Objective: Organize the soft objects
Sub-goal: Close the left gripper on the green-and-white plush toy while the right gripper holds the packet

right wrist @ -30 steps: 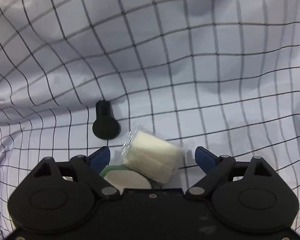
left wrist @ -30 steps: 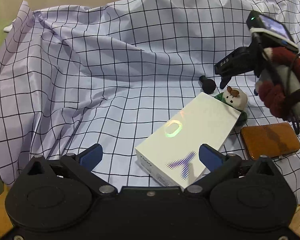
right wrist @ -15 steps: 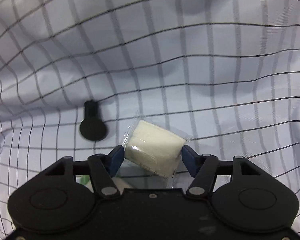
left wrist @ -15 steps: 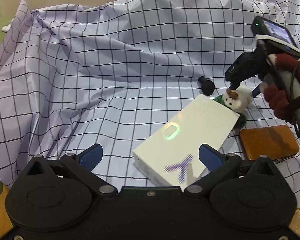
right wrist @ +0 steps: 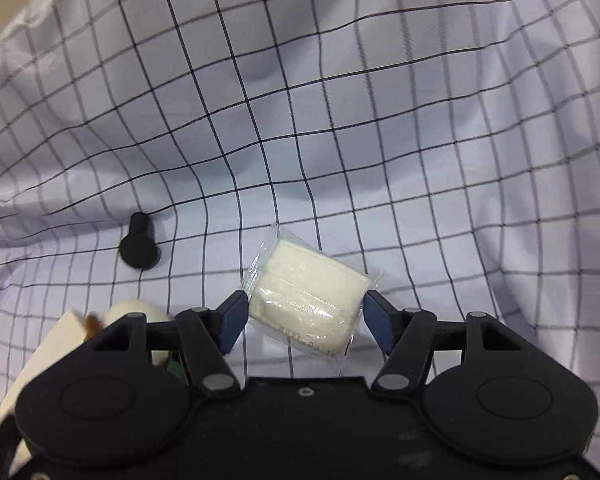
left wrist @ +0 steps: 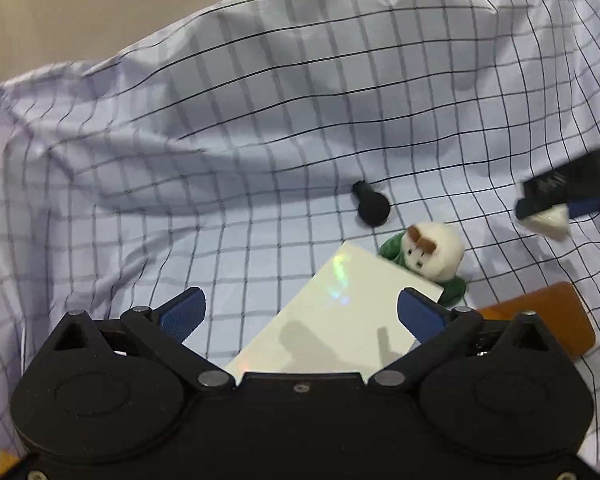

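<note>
The right gripper (right wrist: 304, 320) has its two blue pads squeezed onto a white soft pad in a clear wrapper (right wrist: 308, 300). One pad presses each side of the pack, and the pack sticks out in front of the jaws, tilted a little. In the left wrist view the pack looks lifted off the checked cloth (right wrist: 340, 120), though blur there makes this hard to be sure of.

The left gripper (left wrist: 300, 312) has its jaws wide apart with nothing held. A white box (left wrist: 340, 320) lies between and just under the open jaws. Just past the right jaw sits a small plush toy with a white head and green body (left wrist: 428, 256), touching the far corner of the box. A small black knob (left wrist: 372, 208) lies on the cloth farther ahead of the jaws. A brown wallet (left wrist: 540, 312) lies beside the right jaw, on its outer side.

I think the step now is carrying the wrapped pad to the spot where soft things go. That spot is not in view, so I cannot tell where it is. The next move needs a steady, gentle squeeze, since the slick wrapper could slip. It also needs a clear path over the plush toy and the box. After that, the plush toy looks like the next soft thing to pick up
</note>
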The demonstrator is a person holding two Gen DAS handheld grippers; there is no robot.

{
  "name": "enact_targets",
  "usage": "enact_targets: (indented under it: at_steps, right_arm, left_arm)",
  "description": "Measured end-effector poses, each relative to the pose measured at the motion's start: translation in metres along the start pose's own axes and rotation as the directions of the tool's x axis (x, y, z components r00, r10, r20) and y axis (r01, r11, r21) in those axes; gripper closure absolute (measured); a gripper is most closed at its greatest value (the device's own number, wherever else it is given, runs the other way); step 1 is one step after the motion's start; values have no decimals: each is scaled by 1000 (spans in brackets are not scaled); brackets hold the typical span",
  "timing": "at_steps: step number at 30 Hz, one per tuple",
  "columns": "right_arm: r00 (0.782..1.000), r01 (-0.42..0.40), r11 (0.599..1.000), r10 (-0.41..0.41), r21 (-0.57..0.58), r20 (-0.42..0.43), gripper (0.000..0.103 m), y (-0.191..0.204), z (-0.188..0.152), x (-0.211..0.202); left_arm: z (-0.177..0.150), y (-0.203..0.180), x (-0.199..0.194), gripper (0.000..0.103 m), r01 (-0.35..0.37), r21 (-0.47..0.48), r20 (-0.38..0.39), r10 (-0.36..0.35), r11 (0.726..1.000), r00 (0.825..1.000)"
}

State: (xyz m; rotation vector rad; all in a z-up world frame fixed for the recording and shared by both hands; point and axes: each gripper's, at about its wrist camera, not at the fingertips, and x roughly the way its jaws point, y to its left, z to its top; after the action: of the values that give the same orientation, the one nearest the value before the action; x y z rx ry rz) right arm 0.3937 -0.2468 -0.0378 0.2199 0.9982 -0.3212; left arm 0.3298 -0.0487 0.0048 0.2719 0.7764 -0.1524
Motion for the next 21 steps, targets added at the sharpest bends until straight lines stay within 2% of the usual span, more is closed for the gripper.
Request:
enact_targets:
  at_steps: [7, 14, 18, 21]
  right_arm:
    - [998, -36, 999, 36, -3, 55, 40, -21, -37, -40]
    - [995, -33, 999, 35, -24, 88, 40, -25, -54, -54]
    - [995, -47, 999, 48, -19, 85, 40, -29, -59, -56]
    - [995, -40, 999, 41, -18, 88, 40, -31, -62, -57]
  left_arm:
    - [16, -35, 39, 4, -74, 153, -31, 79, 986, 996]
    - [36, -74, 68, 4, -65, 282, -37, 79, 957, 996]
    - [53, -90, 89, 6, -38, 284, -64, 58, 958, 996]
    - [70, -87, 94, 9, 9, 205, -90, 9, 979, 996]
